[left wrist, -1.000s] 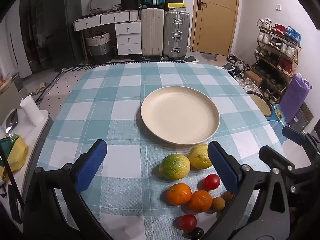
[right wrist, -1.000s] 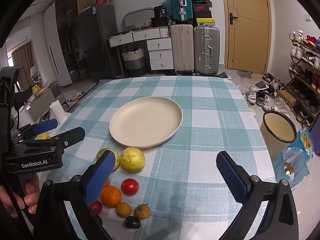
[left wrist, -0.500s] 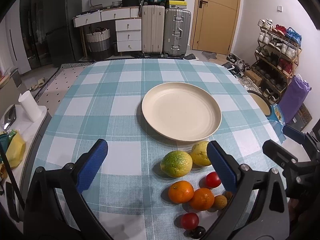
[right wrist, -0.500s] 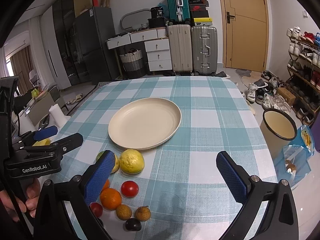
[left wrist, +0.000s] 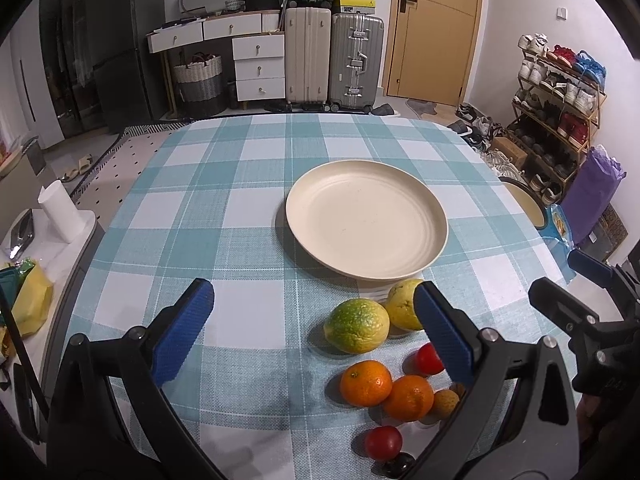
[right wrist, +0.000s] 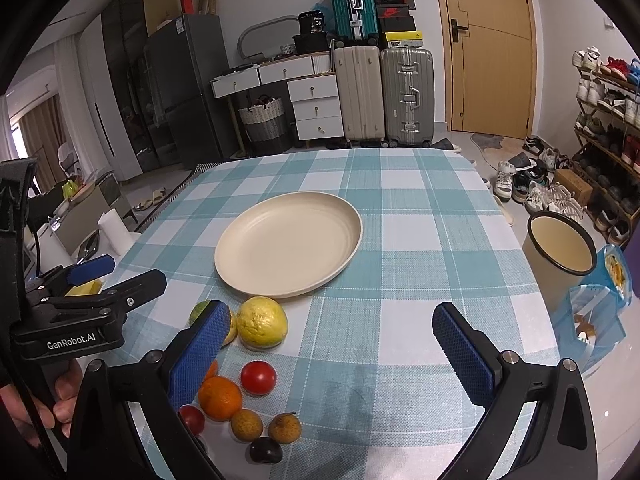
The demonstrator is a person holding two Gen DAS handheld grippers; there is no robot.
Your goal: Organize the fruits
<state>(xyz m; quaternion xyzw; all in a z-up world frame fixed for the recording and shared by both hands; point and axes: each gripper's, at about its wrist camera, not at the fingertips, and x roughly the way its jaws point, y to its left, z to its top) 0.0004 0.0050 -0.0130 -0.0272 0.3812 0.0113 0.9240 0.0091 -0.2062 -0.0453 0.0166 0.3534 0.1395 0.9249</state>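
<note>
Table: round top under a teal-and-white checked cloth (left wrist: 224, 216).
Plate: cream, empty (left wrist: 366, 222), near the middle of the cloth; seen from the right wrist too (right wrist: 288, 246).
Yellow citrus: (right wrist: 262, 322) just beside the plate's near rim.
Green-yellow citrus: (left wrist: 357, 325) touching the yellow one, on its left.
Oranges: two, side by side (left wrist: 366, 383) and (left wrist: 409, 398), nearer than the citrus pair.
Tomatoes: one (right wrist: 258, 378) beside the oranges, one (left wrist: 383, 442) at the near edge of the group.
Small brown fruits: two (right wrist: 247, 424) and (right wrist: 284, 428), close together.
Dark fruit: (right wrist: 266, 450) nearest of all, kind unclear.
Left gripper: (left wrist: 314, 336) above the cloth, jaws wide apart, holding nothing; right pad overlaps the yellow citrus in view.
Right gripper: (right wrist: 332, 354) above the cloth to the right of the fruit, jaws wide apart, holding nothing.
Hand: (right wrist: 38, 402) fingers around the left gripper's handle.
Pot: cream-lined, dark rim (right wrist: 560, 248), off the table's right side.
</note>
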